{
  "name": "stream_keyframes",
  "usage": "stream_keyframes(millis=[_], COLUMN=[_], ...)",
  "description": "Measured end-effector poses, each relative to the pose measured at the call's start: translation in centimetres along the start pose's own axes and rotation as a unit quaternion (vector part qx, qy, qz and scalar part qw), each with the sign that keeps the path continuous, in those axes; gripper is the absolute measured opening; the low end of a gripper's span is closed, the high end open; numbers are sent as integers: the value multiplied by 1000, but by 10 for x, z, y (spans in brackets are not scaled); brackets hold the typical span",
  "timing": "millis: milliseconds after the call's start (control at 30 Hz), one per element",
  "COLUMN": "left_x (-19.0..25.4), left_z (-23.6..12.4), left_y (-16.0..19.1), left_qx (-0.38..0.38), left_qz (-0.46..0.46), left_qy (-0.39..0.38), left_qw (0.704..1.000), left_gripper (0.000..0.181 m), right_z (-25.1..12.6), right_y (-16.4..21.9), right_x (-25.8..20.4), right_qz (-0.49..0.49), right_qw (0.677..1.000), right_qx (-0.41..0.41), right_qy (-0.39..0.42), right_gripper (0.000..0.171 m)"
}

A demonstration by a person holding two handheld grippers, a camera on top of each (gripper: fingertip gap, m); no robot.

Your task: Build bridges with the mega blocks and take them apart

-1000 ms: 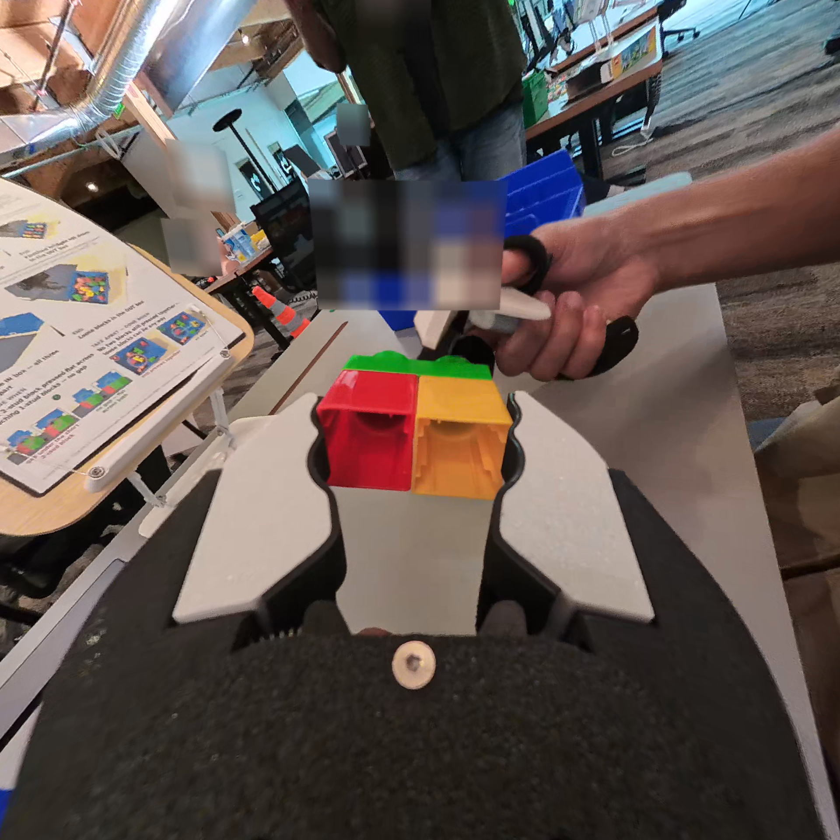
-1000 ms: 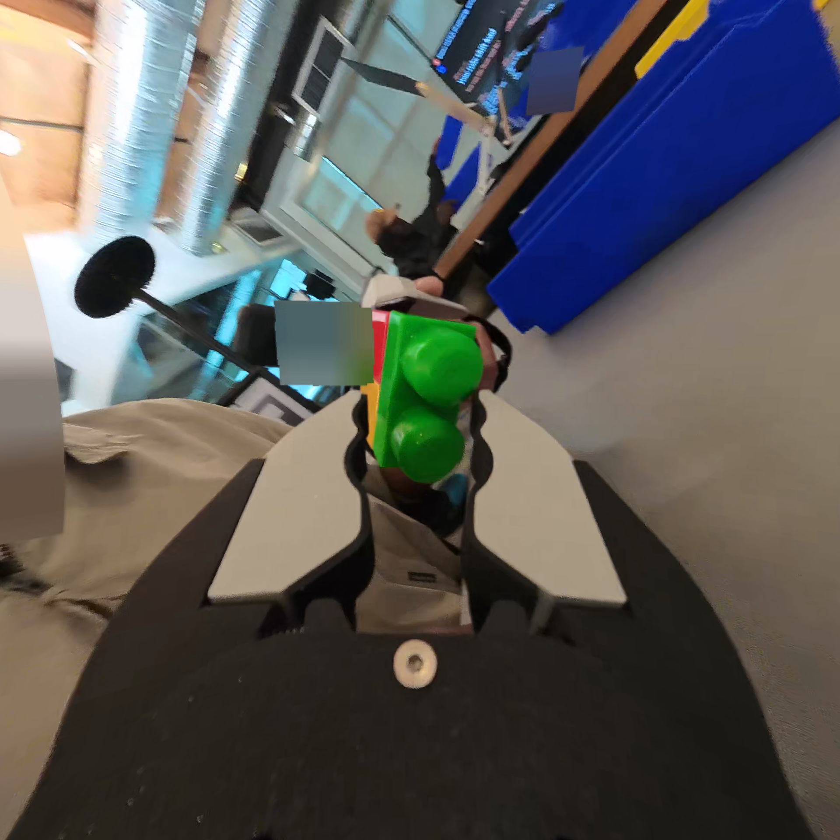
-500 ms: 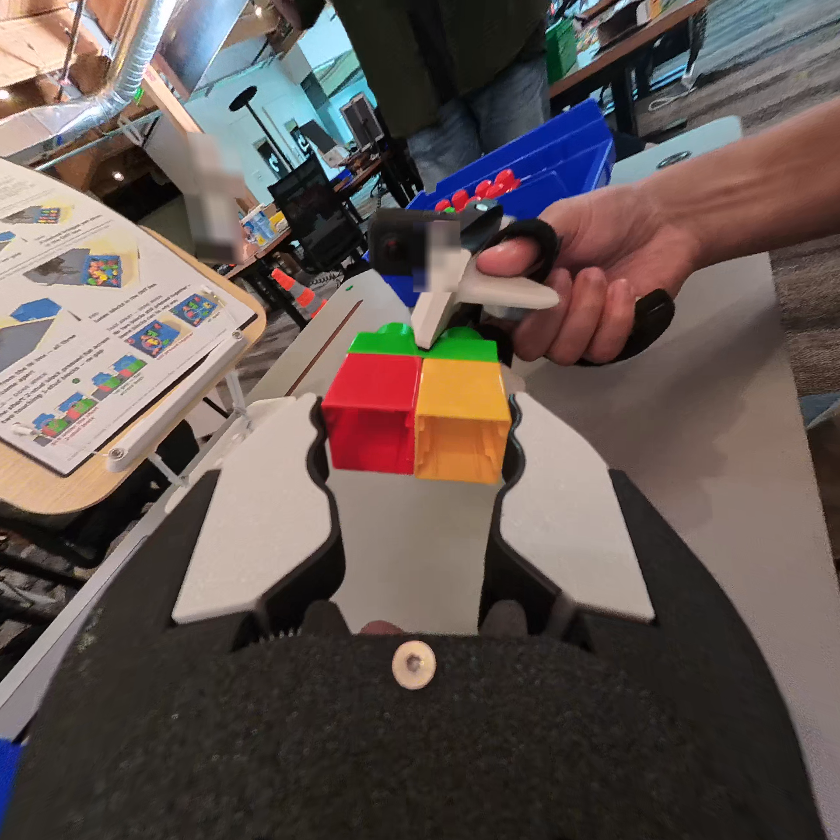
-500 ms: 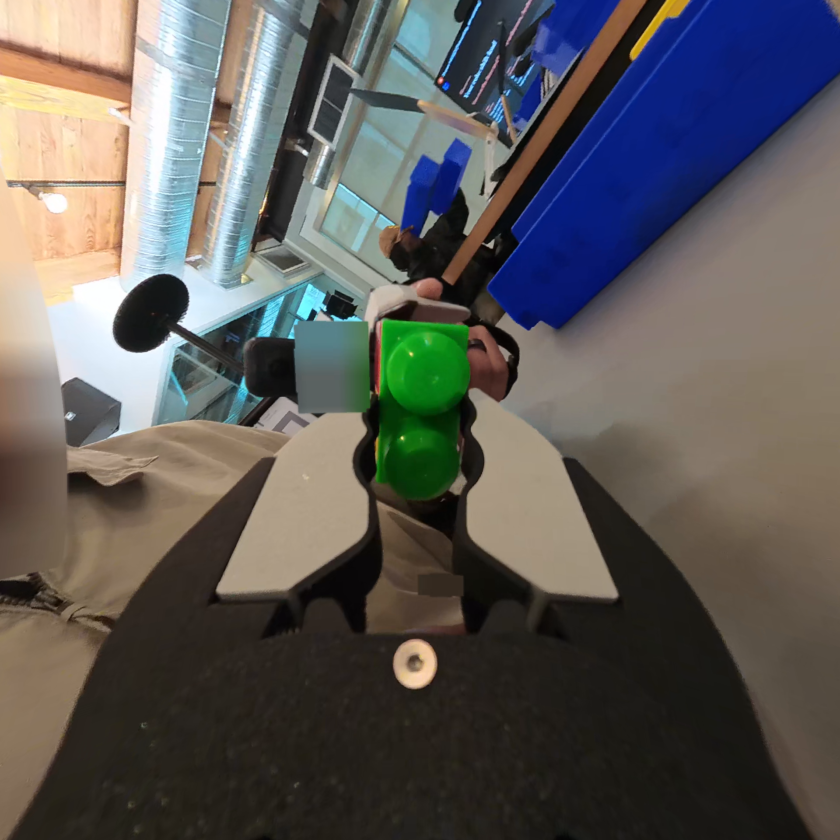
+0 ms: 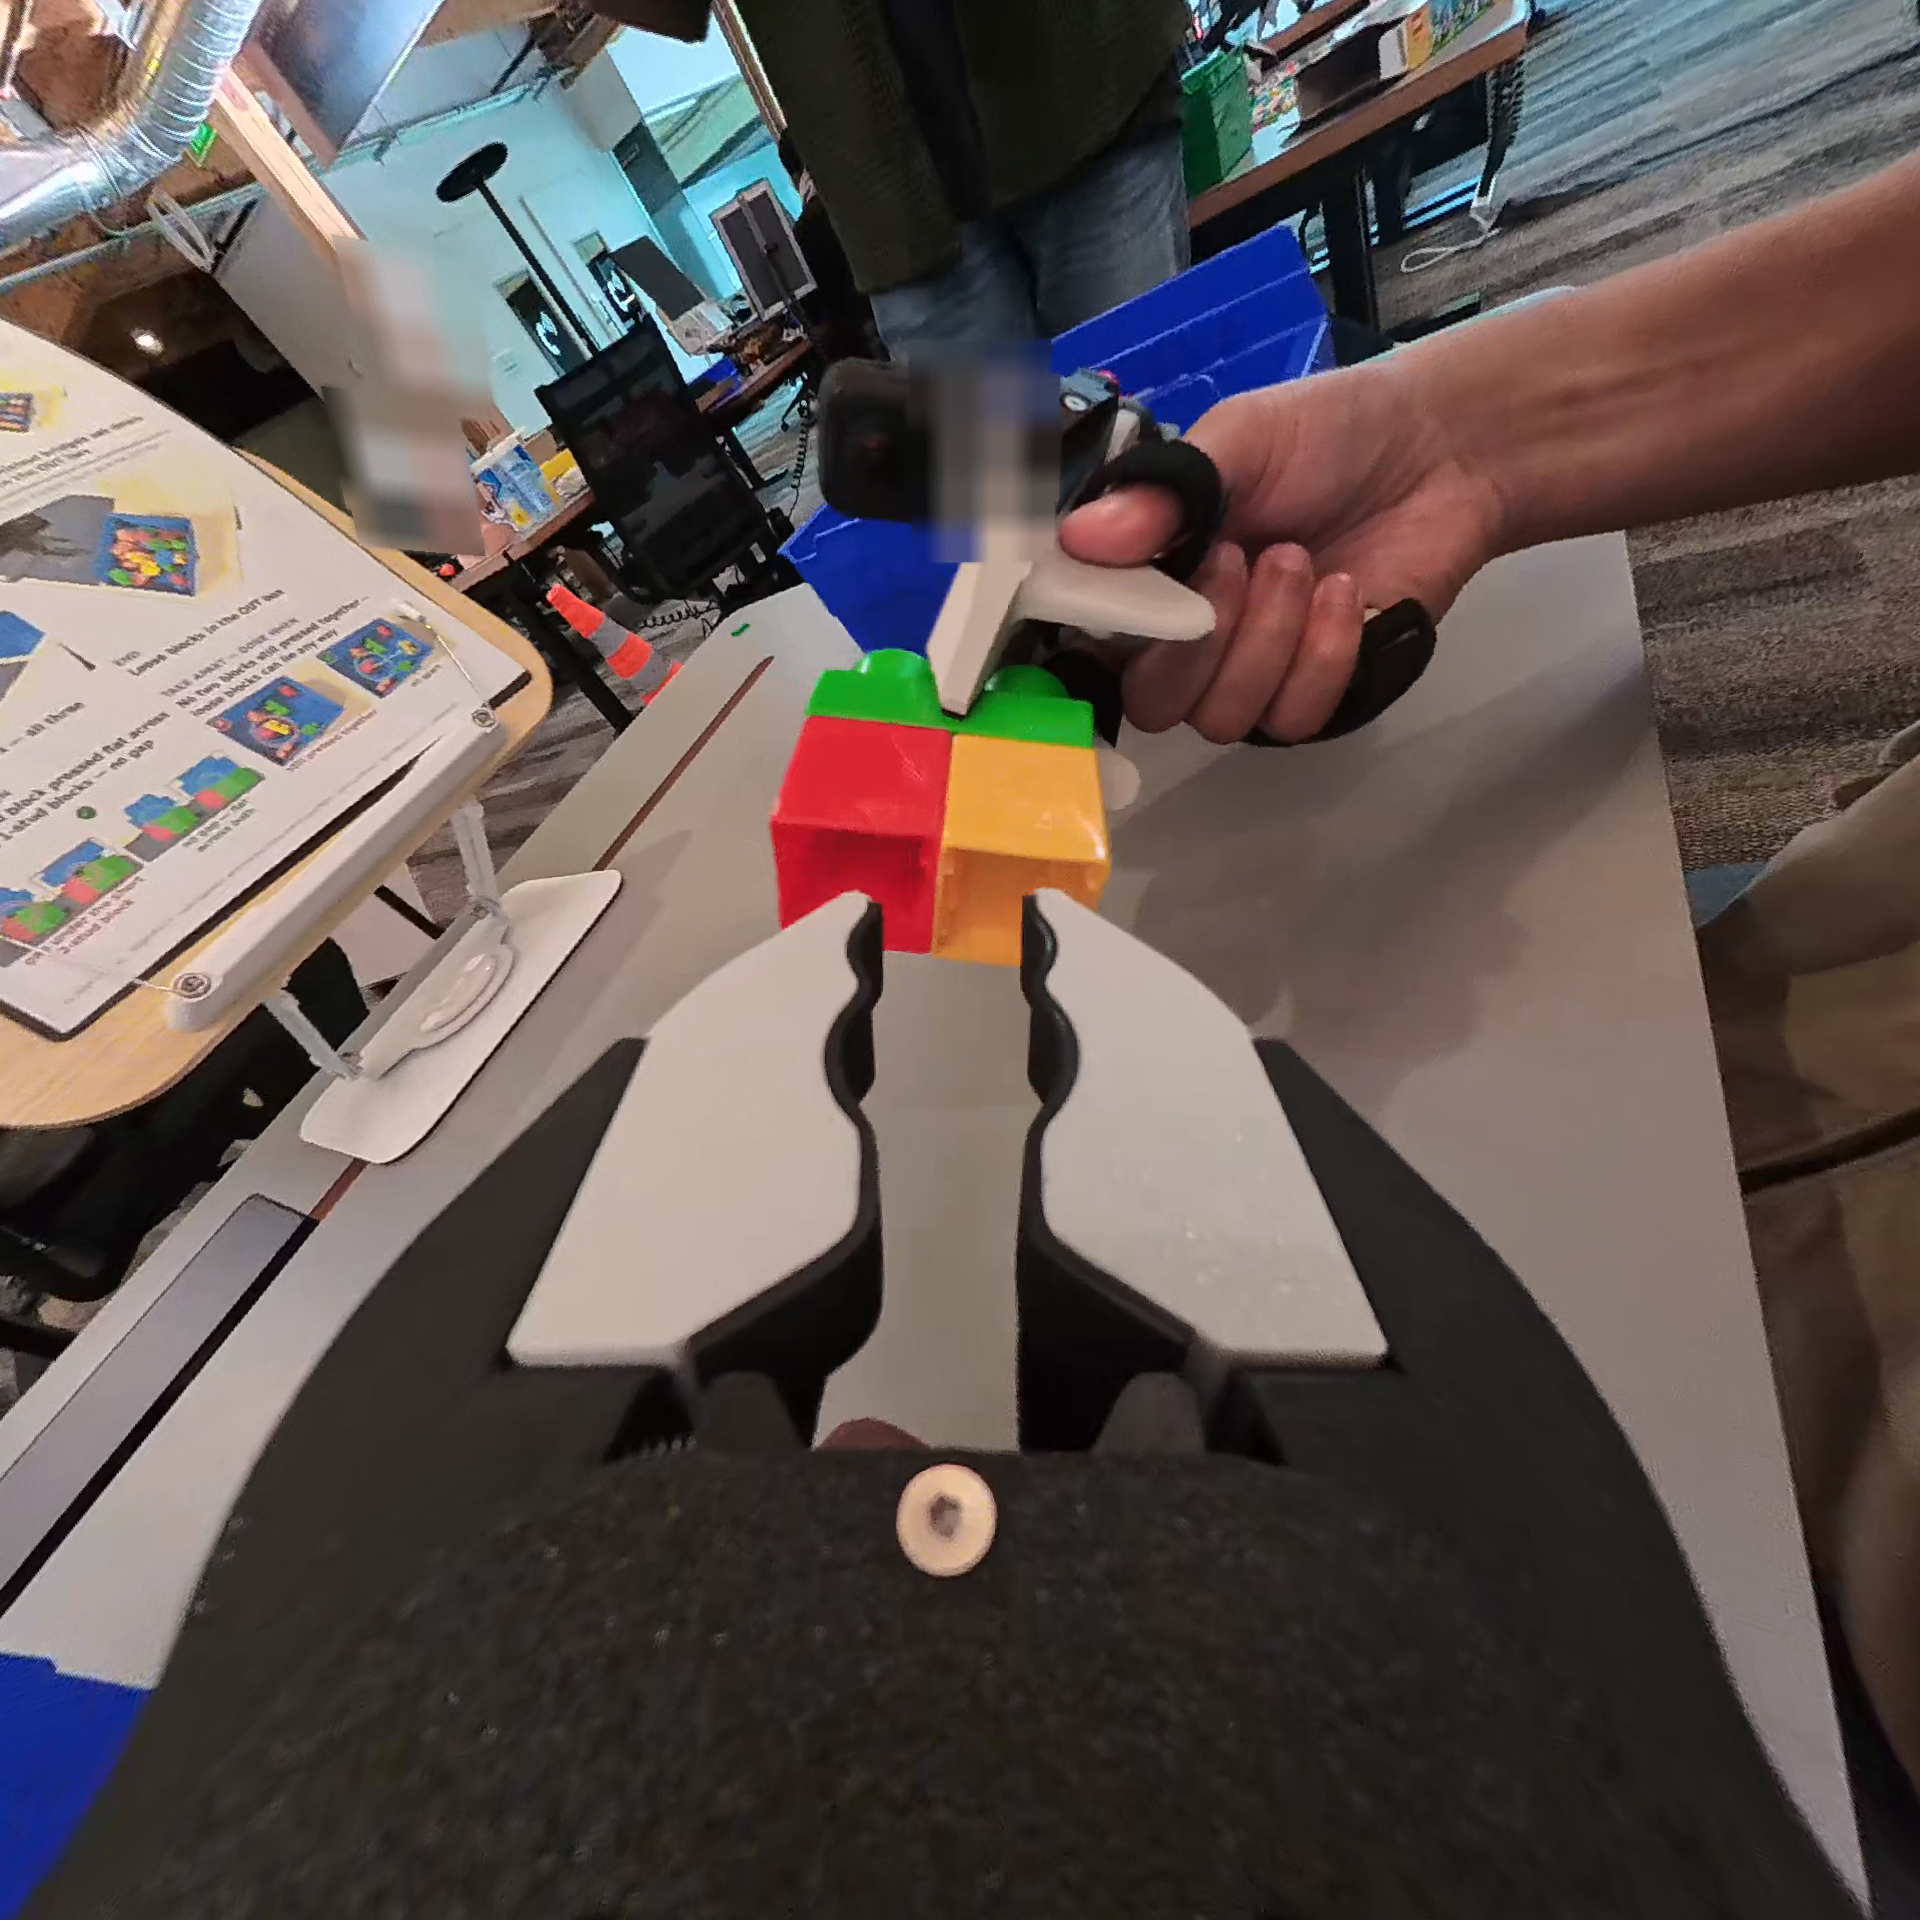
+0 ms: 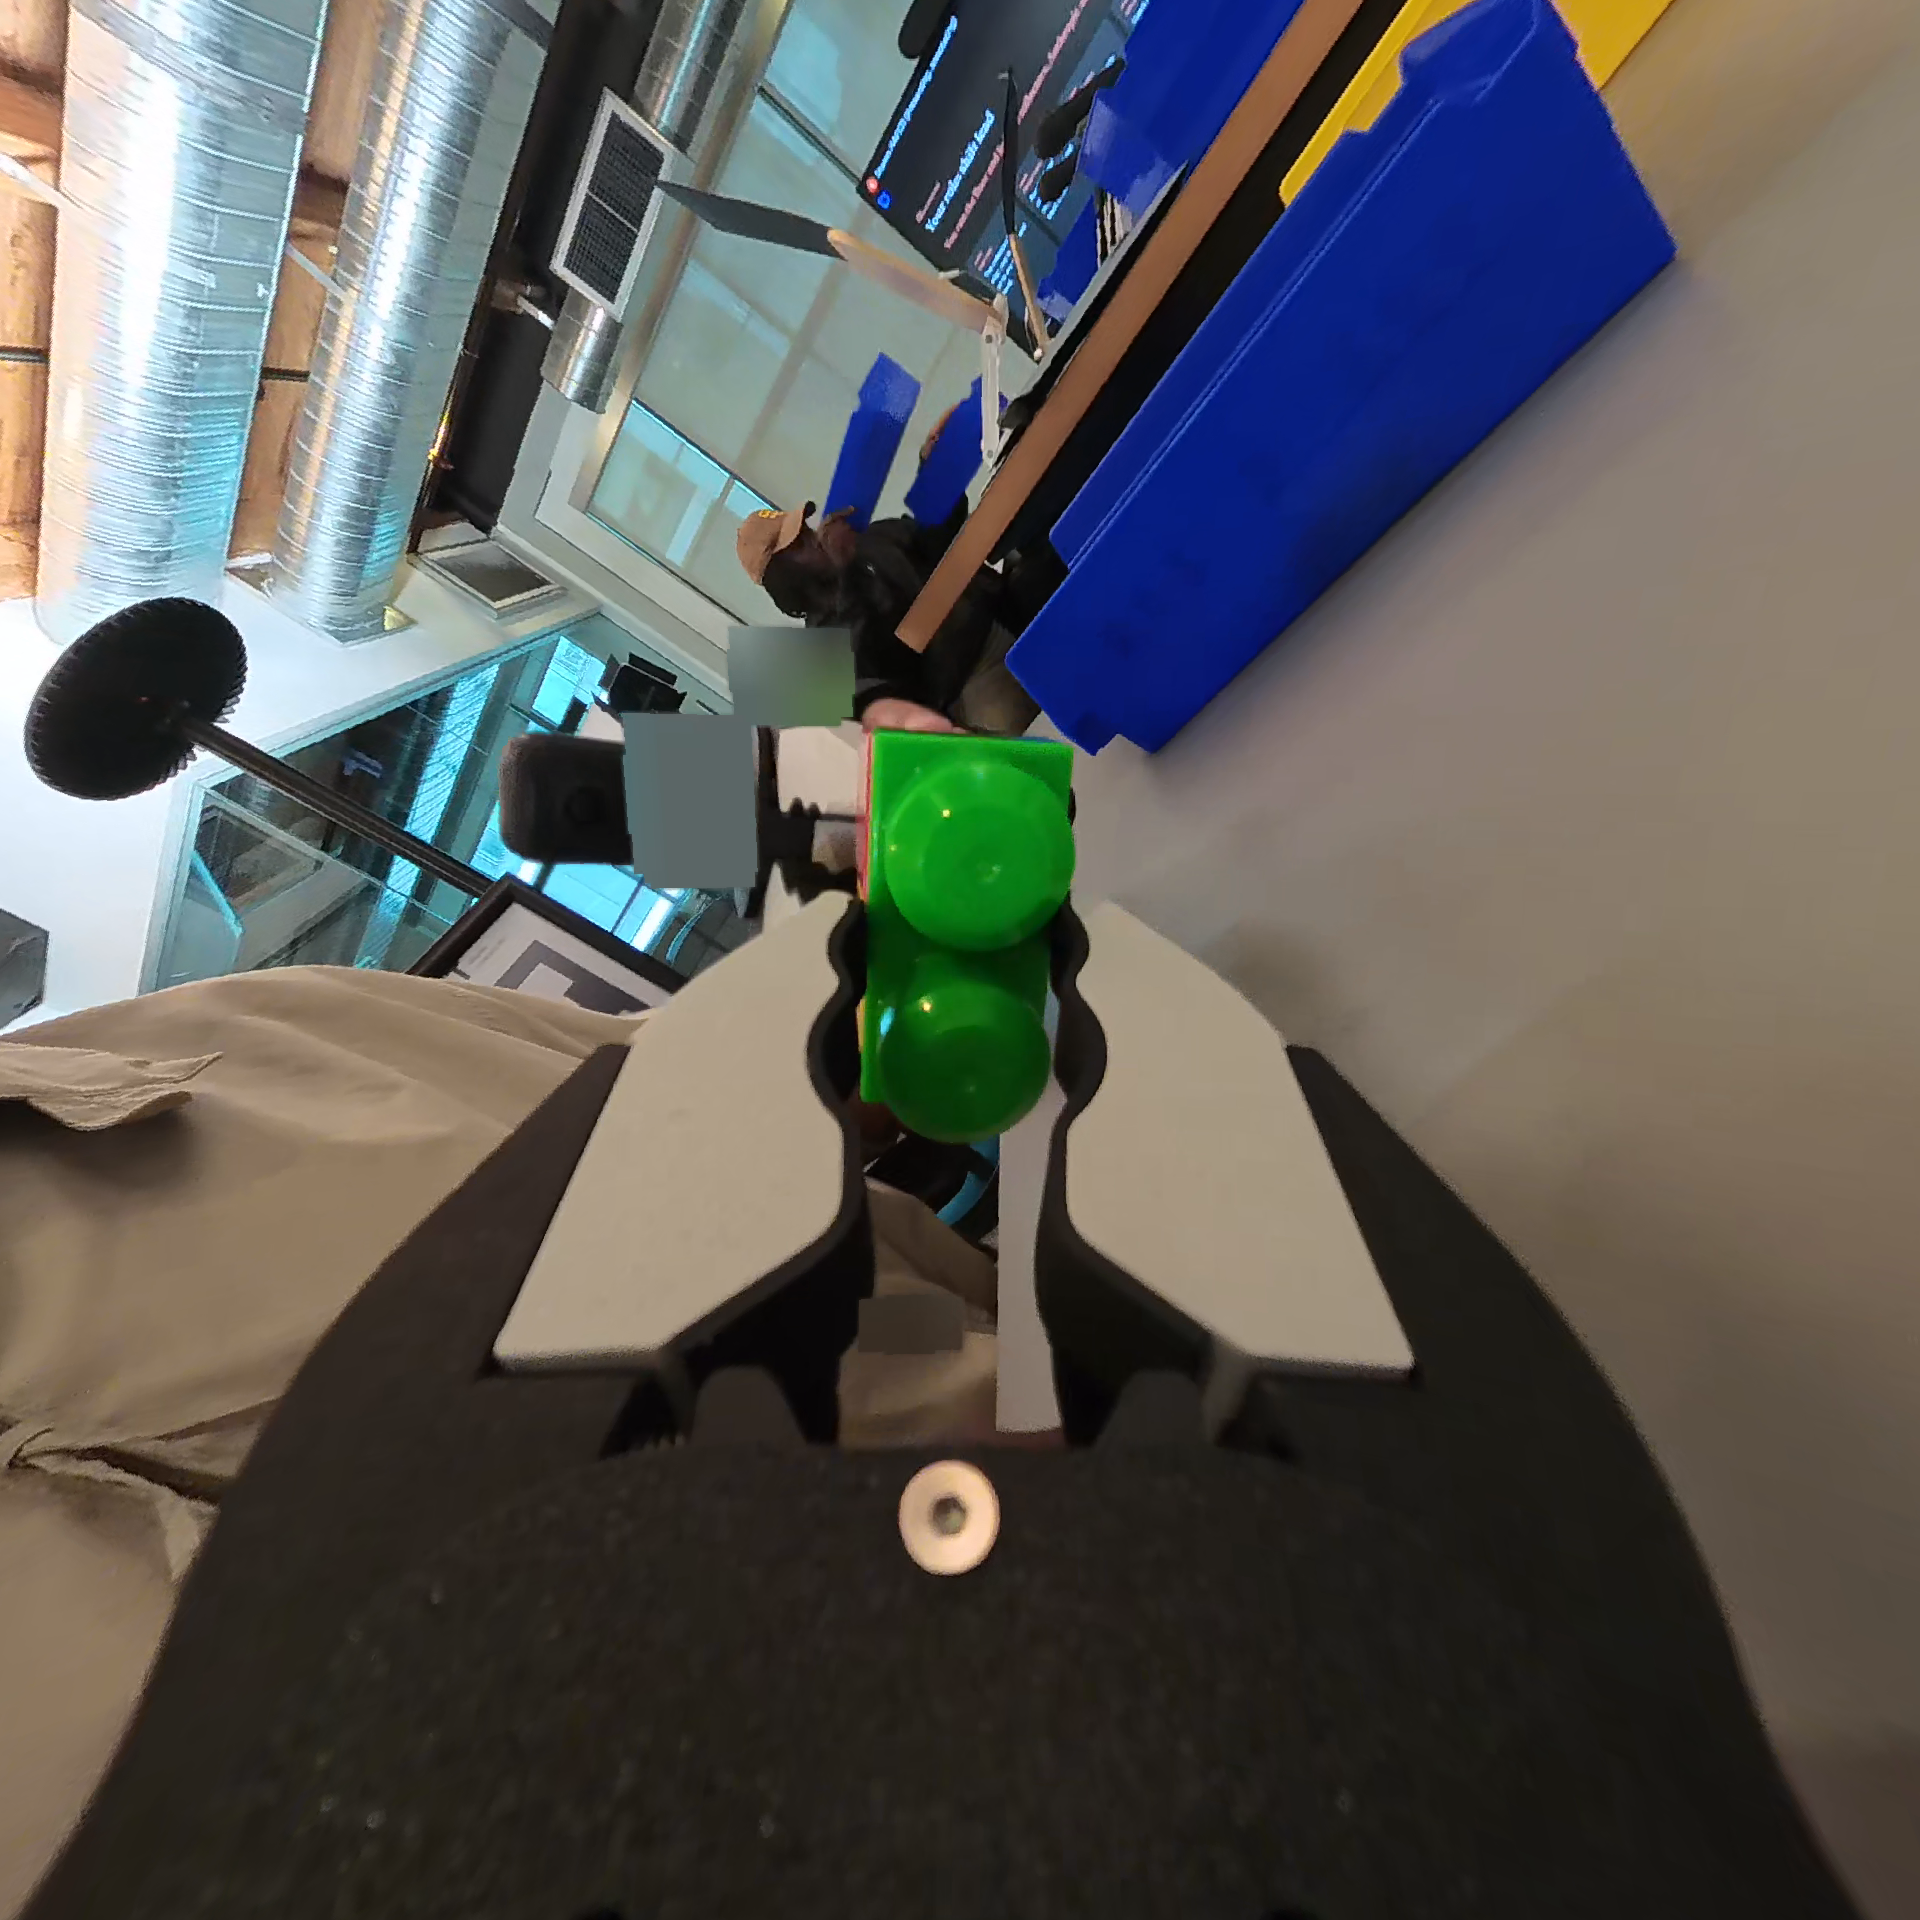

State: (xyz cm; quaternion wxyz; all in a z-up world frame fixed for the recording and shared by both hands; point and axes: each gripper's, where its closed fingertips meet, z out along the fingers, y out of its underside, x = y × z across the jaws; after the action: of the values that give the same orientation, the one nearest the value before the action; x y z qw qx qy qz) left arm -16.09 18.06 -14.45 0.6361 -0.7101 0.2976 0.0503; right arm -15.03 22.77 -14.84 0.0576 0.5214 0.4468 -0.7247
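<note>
Since a second ago my left gripper has let go and backed off; its jaws stand apart, empty, just near of the red block and orange block. My right gripper clamps the green block bridging them. Bridge built on the table; dismantling remains.

Left wrist cam sits behind the left gripper, looks forward and slightly down along the grey table, close to the block stack; far end shows a blue bin and room bkgd. Right wrist cam sits behind the right gripper, rolled approx sideways, v. close to the green block. Both views share the stack, table, blue bin, and each shows the other gripper opposite.
</note>
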Motion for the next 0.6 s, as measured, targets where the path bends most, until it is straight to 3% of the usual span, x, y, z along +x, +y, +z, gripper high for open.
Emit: stream_keyframes(millis=[133,333,600], left_x=[1,3,10], left_z=[1,4,7], left_y=[0,1,1], left_qx=[-3,2,18], left_qz=[-3,5,15], left_qy=[9,16,42], left_qw=[1000,1000,999], left_gripper=[25,5,4], right_z=[5,10,5], right_y=[3,8,16], right_x=[-4,-7,-6], right_qz=[6,11,19], right_qw=[1000,1000,999], right_qx=[-5,-15,-38], right_qy=[-10,-13,-19], right_gripper=[34,34,34])
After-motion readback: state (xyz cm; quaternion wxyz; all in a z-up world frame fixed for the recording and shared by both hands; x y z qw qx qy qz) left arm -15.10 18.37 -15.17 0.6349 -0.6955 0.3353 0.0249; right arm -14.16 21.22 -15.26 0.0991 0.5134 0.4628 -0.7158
